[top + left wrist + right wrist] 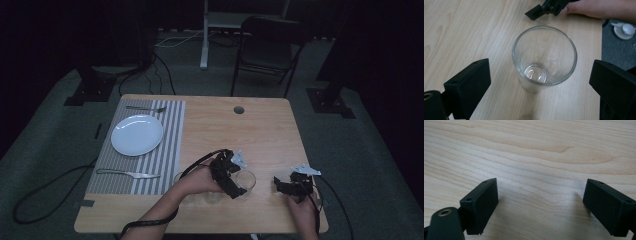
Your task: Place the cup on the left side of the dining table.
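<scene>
left gripper (540, 85) jaws wide, astride | glass (544, 56) upright, empty

A light wooden surface (265, 125) with a round cable hole (239, 109) near its far edge carries a grey striped placemat (170, 150) along its left side. On the mat rest a white plate (137, 134), a fork (146, 108) beyond the plate and a knife (127, 174) on its near side. An empty clear glass (544, 57) stands upright on the bare wood toward the near right, well apart from the mat. A second glass (214, 195) stands just beside it, near the front edge.
</scene>
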Available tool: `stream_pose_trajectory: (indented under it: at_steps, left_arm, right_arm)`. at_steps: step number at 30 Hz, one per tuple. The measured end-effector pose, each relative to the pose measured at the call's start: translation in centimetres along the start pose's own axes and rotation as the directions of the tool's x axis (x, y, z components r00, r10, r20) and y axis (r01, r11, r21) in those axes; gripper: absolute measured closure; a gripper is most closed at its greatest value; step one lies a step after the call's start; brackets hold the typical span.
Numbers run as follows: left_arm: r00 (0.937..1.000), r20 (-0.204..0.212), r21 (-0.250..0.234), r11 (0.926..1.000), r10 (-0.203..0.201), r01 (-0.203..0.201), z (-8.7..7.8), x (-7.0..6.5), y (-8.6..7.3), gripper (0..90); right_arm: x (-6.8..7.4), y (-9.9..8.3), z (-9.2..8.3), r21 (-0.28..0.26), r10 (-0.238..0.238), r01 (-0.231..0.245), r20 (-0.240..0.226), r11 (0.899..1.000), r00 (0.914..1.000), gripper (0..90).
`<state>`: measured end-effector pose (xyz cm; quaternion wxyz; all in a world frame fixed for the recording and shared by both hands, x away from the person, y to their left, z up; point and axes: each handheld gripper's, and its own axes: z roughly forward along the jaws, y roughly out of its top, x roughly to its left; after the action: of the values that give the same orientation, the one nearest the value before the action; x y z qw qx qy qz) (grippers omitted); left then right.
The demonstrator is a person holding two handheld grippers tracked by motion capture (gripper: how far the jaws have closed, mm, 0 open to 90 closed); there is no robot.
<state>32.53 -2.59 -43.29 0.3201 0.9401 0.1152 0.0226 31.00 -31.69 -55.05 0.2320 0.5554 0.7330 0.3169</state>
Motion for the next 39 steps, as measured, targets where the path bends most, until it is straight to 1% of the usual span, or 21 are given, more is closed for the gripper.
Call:
stream_pose_trajectory:
  at_steps: [2, 5, 6, 7, 8, 13, 14, 16, 17, 18, 19, 20, 21, 22, 23, 24, 25, 30, 31, 33, 39]
  left_arm:
    - [0.9999, -0.008, 0.021, 0.9997, 0.011, -0.011, 0.4, -0.1, 0.5, 4.2]
    - [0.9998, -0.005, 0.03, 0.9994, 0.017, -0.017, 0.6, -0.2, 1.0, 4.2]
    - [0.9997, -0.001, 0.043, 0.9988, 0.022, -0.022, 0.8, -0.2, 1.2, 4.2]
    - [0.9997, -0.007, 0.049, 0.9985, 0.025, -0.025, 1.0, -0.2, 1.4, 4.2]
    - [0.9995, -0.001, 0.07, 0.9971, 0.031, -0.031, 1.3, -0.3, 1.6, 4.2]
    - [0.9993, -0.001, 0.091, 0.9952, 0.038, -0.038, 1.9, -0.3, 2.1, 4.2]
    - [0.9991, 0.012, 0.097, 0.9944, 0.04, -0.041, 2.0, -0.3, 2.2, 5.8]
    - [0.999, 0.002, 0.109, 0.9931, 0.045, -0.045, 2.3, -0.3, 2.3, 6.3]
    - [0.9985, 0.006, 0.116, 0.9918, 0.054, -0.054, 2.5, -0.4, 2.3, 6.5]
    - [0.9983, -0.003, 0.121, 0.991, 0.058, -0.057, 2.6, -0.4, 2.4, 6.5]
    - [0.9977, -0.011, 0.129, 0.9895, 0.067, -0.065, 2.8, -0.5, 2.5, 14.9]
    - [0.9977, -0.011, 0.129, 0.9895, 0.067, -0.065, 2.8, -0.5, 2.5, 14.9]
    - [0.9973, -0.006, 0.14, 0.9876, 0.073, -0.072, 3.0, -0.5, 2.5, 14.9]
    - [0.9964, -0.008, 0.16, 0.9837, 0.084, -0.082, 3.2, -0.5, 2.5, 15.3]
    - [0.9958, 0.008, 0.177, 0.98, 0.091, -0.091, 3.3, -0.6, 2.5, 23.7]
    - [0.995, -0.002, 0.184, 0.9781, 0.099, -0.097, 3.4, -0.6, 2.5, 25.2]
    - [0.995, -0.002, 0.184, 0.9781, 0.099, -0.097, 3.4, -0.6, 2.5, 28.1]
    - [0.9957, -0.012, 0.192, 0.9776, 0.091, -0.087, 3.4, -0.7, 2.5, 28.5]
    - [0.997, -0.013, 0.195, 0.9781, 0.077, -0.073, 3.4, -0.7, 2.6, 28.6]
    - [0.9976, -0.015, 0.201, 0.9775, 0.068, -0.064, 3.4, -0.7, 2.6, 28.7]
    - [0.9978, -0.02, 0.218, 0.9743, 0.064, -0.058, 3.4, -0.7, 2.8, 28.8]
  right_arm:
    - [0.0, 0.0, 0.0, 0.0, 0.0, 0.0, 0.0, 1.0, 1.0, 12.4]
    - [0.0, 0.0, 0.0, 0.0, 0.0, 0.0, 0.0, 1.0, 1.0, 12.4]
    - [0.0, 0.0, 0.0, 0.001, -0.001, 0.001, 0.0, 1.0, 1.0, 12.4]
    - [0.0, 0.0, 0.0, 0.002, -0.001, 0.001, -0.001, 1.0, 1.0, 12.4]
    - [0.0, 0.0, 0.0, 0.001, -0.001, 0.001, -0.001, 1.0, 1.0, 12.4]
    - [0.0, 0.0, 0.0, 0.001, -0.001, 0.001, -0.001, 1.0, 1.0, 12.4]
    - [0.0, 0.0, 0.0, 0.001, -0.001, 0.001, -0.001, 1.0, 1.0, 12.4]
    - [0.0, 0.0, 0.0, 0.001, -0.002, 0.002, -0.001, 1.0, 1.0, 12.4]
    - [0.0, 0.0, 0.0, 0.001, -0.001, 0.001, -0.001, 1.0, 1.0, 12.4]
    - [0.0, 0.0, 0.0, 0.001, -0.001, 0.001, -0.001, 1.0, 1.0, 12.4]
    - [0.0, 0.0, 0.0, 0.001, -0.001, 0.001, -0.001, 1.0, 1.0, 12.4]
    - [0.0, 0.0, 0.0, 0.0, -0.001, 0.001, -0.001, 1.0, 1.0, 12.4]
    - [0.0, 0.0, 0.0, 0.0, -0.001, 0.001, -0.001, 1.0, 1.0, 12.4]
    - [0.0, 0.0, 0.0, 0.0, -0.001, 0.001, -0.001, 1.0, 1.0, 12.4]
    - [0.0, 0.0, 0.0, 0.0, -0.001, 0.001, -0.001, 1.0, 1.0, 12.4]
    - [0.0, 0.0, 0.0, 0.0, -0.001, 0.001, -0.001, 1.0, 1.0, 12.4]
    - [0.0, 0.0, 0.0, 0.0, -0.001, 0.001, -0.001, 1.0, 1.0, 12.4]
    - [0.0, 0.0, 0.0, 0.0, -0.001, 0.001, 0.0, 1.0, 1.0, 12.4]
    - [0.0, 0.0, 0.0, 0.0, -0.001, 0.001, -0.001, 1.0, 1.0, 12.4]
    - [0.0, 0.0, 0.0, 0.0, -0.001, 0.001, 0.0, 1.0, 1.0, 12.5]
    - [0.0, 0.0, 0.0, 0.0, 0.001, -0.001, 0.0, 1.0, 1.0, 12.5]
